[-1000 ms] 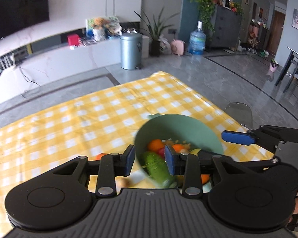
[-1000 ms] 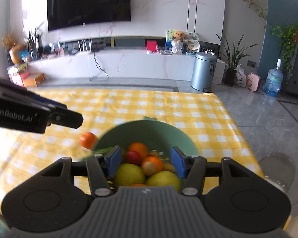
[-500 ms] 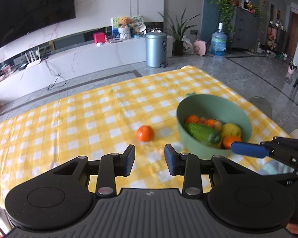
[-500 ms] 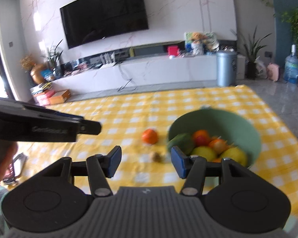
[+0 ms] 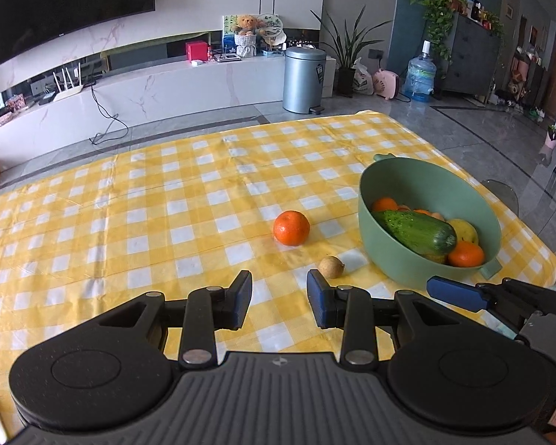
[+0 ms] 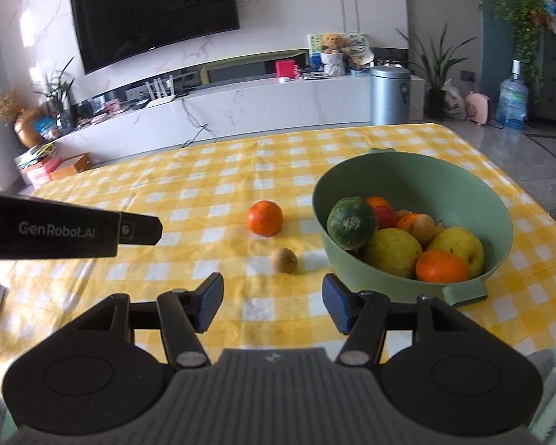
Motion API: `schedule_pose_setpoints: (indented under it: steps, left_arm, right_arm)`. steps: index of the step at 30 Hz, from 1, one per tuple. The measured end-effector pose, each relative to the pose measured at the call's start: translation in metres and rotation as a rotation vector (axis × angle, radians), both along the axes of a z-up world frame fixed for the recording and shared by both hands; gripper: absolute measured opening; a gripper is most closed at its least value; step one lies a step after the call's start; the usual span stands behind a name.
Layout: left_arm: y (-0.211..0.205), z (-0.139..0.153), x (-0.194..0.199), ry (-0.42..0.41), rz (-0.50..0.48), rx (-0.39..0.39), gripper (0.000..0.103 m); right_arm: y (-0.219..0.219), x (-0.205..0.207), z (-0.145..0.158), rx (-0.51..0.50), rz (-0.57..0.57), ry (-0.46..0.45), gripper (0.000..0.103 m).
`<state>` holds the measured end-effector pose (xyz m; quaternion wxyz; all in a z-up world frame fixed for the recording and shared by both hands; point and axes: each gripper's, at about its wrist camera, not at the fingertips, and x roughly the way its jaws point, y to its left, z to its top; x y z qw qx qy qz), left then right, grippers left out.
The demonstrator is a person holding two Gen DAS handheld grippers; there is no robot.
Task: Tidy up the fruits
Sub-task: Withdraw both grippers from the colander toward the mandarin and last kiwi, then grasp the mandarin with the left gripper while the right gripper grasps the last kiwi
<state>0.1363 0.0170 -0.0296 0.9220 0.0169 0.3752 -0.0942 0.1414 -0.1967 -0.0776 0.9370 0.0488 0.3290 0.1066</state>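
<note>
A green bowl on the yellow checked tablecloth holds a cucumber, oranges, yellow pears and other fruit. Left of the bowl a loose orange and a small brown fruit lie on the cloth. My left gripper hovers near the table's front edge, open and empty, the small fruit just beyond its right finger. My right gripper is also empty, its jaws opening, the small fruit ahead of it. Each gripper shows at the side of the other's view.
The tablecloth stretches wide to the left and back. Beyond the table are a grey bin, a white TV bench, plants and a water bottle. The table's right edge runs close behind the bowl.
Both grippers pulled back from over the bowl toward the front edge. The cucumber that was between the left fingers now lies in the bowl. The right jaws stand a little wider.
</note>
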Motion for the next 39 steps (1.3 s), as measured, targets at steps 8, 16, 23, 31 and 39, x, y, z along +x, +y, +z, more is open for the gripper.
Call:
schedule_pose_setpoints:
  steps: [8,16,23,31,39]
  left_arm:
    - [0.011,-0.017,0.021,0.016,-0.022,-0.016,0.040]
    - [0.022,-0.043,0.036,0.044,-0.017,-0.046,0.040]
    - [0.030,-0.053,0.046,0.052,0.002,-0.105,0.040]
    - [0.039,-0.064,0.055,0.069,0.054,-0.175,0.040]
    - [0.044,-0.072,0.058,0.087,0.082,-0.183,0.040]
  right_arm:
    - [0.012,0.018,-0.017,0.000,-0.066,-0.007,0.056]
    - [0.017,0.037,-0.035,0.001,-0.118,-0.004,0.050]
    - [0.019,0.047,-0.044,0.010,-0.137,-0.031,0.046]
    - [0.029,0.060,-0.060,0.005,-0.138,-0.019,0.036]
    - [0.041,0.070,-0.070,-0.027,-0.164,-0.023,0.031]
